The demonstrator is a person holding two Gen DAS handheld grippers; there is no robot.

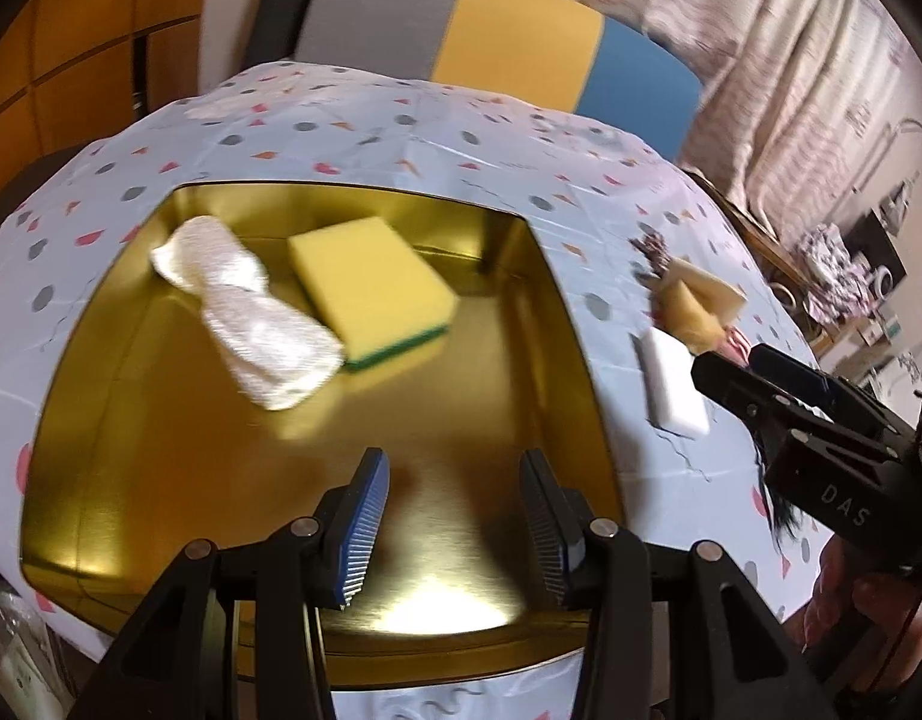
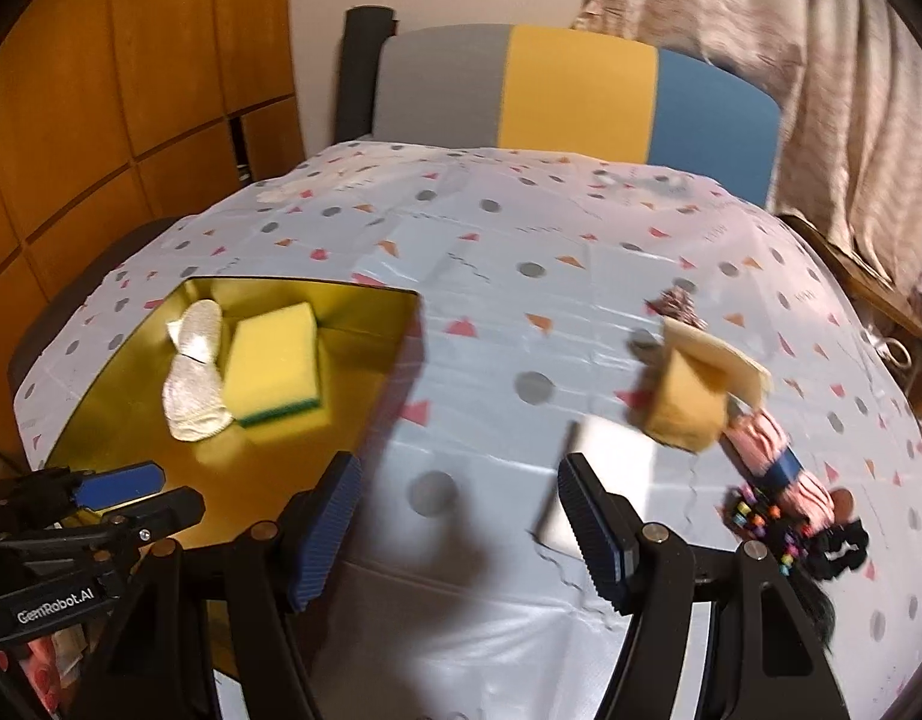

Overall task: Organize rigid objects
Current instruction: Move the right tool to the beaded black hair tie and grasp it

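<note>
Blue ribbed pads on both grippers were bare, nothing pinched between them. The left gripper point(image 1: 455, 528) hung with its jaws parted over the near side of the gold metal tray point(image 1: 587, 360), and the right gripper point(image 2: 461, 528) was spread wider over the tablecloth point(image 2: 491, 300), just right of the tray's right wall.

So progress-wise I'd call it roughly halfway. Already in the tray, toward its far-left corner: a yellow sponge with green scrubber backing point(image 1: 371, 288) and a rolled white cloth point(image 1: 245, 312) lying against its left side.

Still out on the cloth, toward the table's right edge: a white eraser-type sponge block point(image 2: 611, 480) right by the right gripper's right finger, a tan sponge point(image 2: 683, 408) touching its far corner, with a flat cream pad point(image 2: 719, 366) leaning on top. Right of those lay a doll in a pink dress point(image 2: 779, 468) with black hair and a dark scrunchie, plus something small and fuzzy farther back I couldn't identify.

My guess is the white block was next, since it sat closest to the open right jaws.
</note>
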